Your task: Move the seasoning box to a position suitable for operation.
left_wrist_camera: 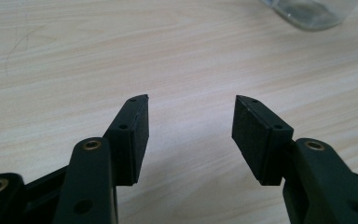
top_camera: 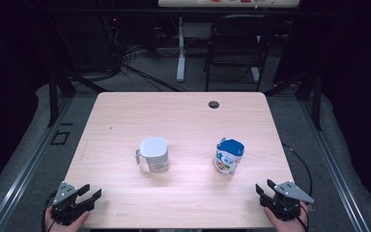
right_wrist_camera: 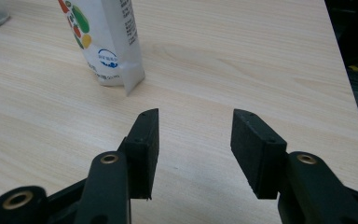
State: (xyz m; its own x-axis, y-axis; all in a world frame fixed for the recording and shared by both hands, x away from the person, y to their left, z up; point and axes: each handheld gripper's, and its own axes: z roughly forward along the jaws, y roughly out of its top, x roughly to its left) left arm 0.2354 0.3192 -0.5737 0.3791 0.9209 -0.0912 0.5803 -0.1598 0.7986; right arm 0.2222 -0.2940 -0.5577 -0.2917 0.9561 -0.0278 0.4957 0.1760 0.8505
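High view has both tongs parked at the near edge of the surface (top_camera: 183,111), left tongs (top_camera: 91,193) at the bottom-left corner and right tongs (top_camera: 264,189) at the bottom-right, each in a hand. Neither is touching anything.

Between them, further in, sit the two things: a clear jug (top_camera: 153,154) with a white lid and a handle on its left side, about mid-surface, and a carton (top_camera: 229,156) with a blue top off to its right. They stand well apart, each roughly in line with one hand — looks set up so the left goes for the jug and the right for the carton, my guess anyway.

Left gripper view: the jaws stand wide apart with bare wood between them, and the jug's base (left_wrist_camera: 310,11) peeks in at the top right. Right gripper view: jaws also apart and empty, with the carton (right_wrist_camera: 105,39) standing upright ahead and a bit left of the gap.

So nothing is gripped yet — seems like a starting pose before any reach.
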